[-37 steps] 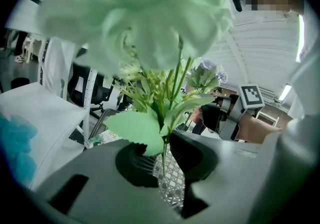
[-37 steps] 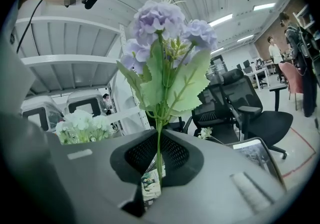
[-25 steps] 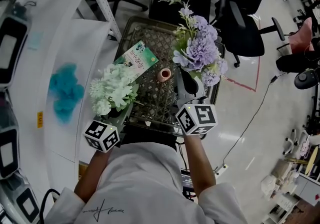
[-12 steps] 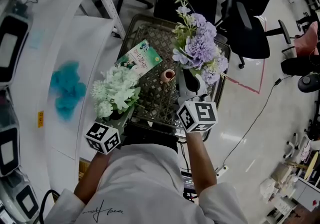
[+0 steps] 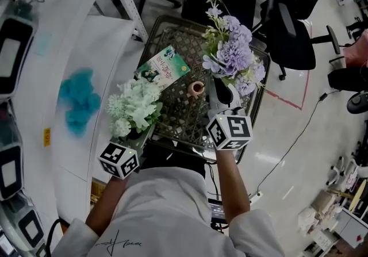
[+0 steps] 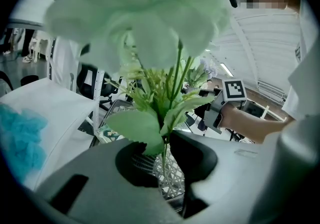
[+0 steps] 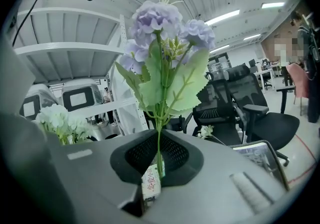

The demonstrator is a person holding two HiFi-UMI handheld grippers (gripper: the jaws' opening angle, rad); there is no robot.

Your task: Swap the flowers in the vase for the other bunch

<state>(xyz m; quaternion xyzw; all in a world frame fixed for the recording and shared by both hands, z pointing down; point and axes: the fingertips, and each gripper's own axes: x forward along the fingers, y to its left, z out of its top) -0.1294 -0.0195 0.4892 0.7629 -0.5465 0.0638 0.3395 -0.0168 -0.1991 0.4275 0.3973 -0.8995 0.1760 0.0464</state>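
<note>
Gripping thin green stems between its pads, the left claw (image 6: 163, 154) is clenched on the pale green bunch (image 5: 133, 105), whose blooms rise at 12 o'clock from the jaws and fill the top of the left gripper view. The right claw (image 7: 156, 167) is clenched on the single stem of the purple hydrangea bunch (image 5: 233, 54). That stem stands upright at 12 o'clock from its jaws, with a paper tag (image 7: 150, 184) hanging just below the pads. In the head view the small pink vase (image 5: 196, 88) stands upright on the wire-mesh counter (image 5: 178, 113), between the two bunches and touching neither. It sits at about 10 o'clock from the right claw and 2 o'clock from the left. A booklet (image 5: 164, 68) lies at 10 o'clock from the vase.
</note>
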